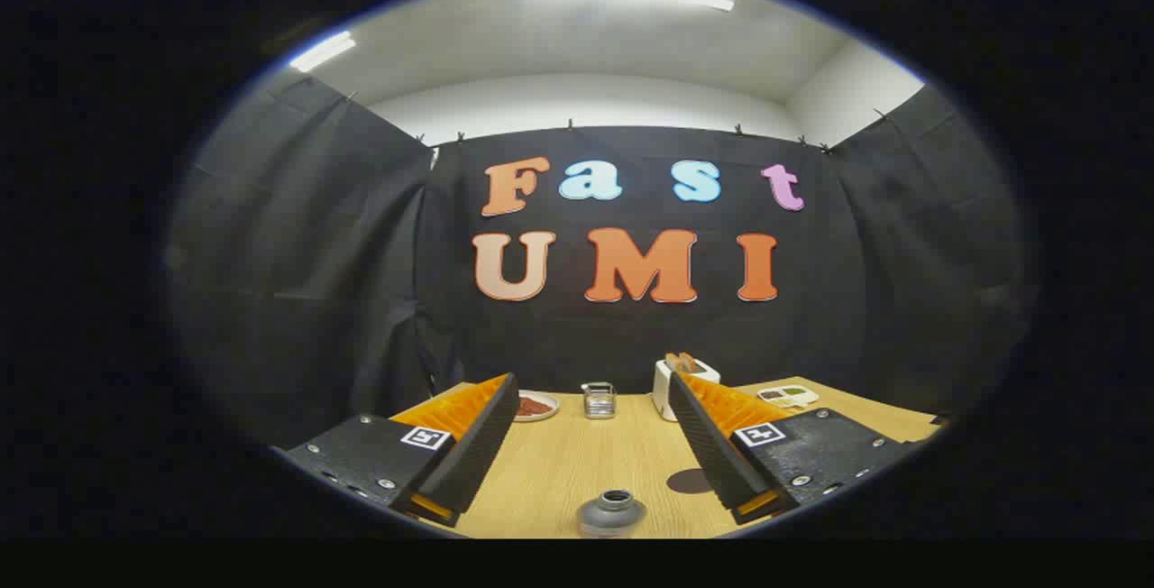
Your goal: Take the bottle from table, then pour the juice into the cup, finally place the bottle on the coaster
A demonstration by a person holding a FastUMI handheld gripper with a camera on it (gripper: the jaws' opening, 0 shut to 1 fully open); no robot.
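Observation:
My gripper (592, 382) is open, its two orange-and-black fingers spread wide above the wooden table (577, 462). A grey bottle (613, 512) stands low between the fingers, close to their bases, and I see its neck and shoulder from above. Neither finger touches it. A small clear glass cup (598, 399) stands farther back on the table, beyond the fingertips and roughly midway between them. A dark round coaster (688, 481) lies on the table right of the bottle, partly hidden behind the right finger (721, 444).
A plate with something red (537, 406) sits left of the cup, behind the left finger. A white toaster with bread (674, 382) stands right of the cup. A small white dish (789, 396) lies at the far right of the table.

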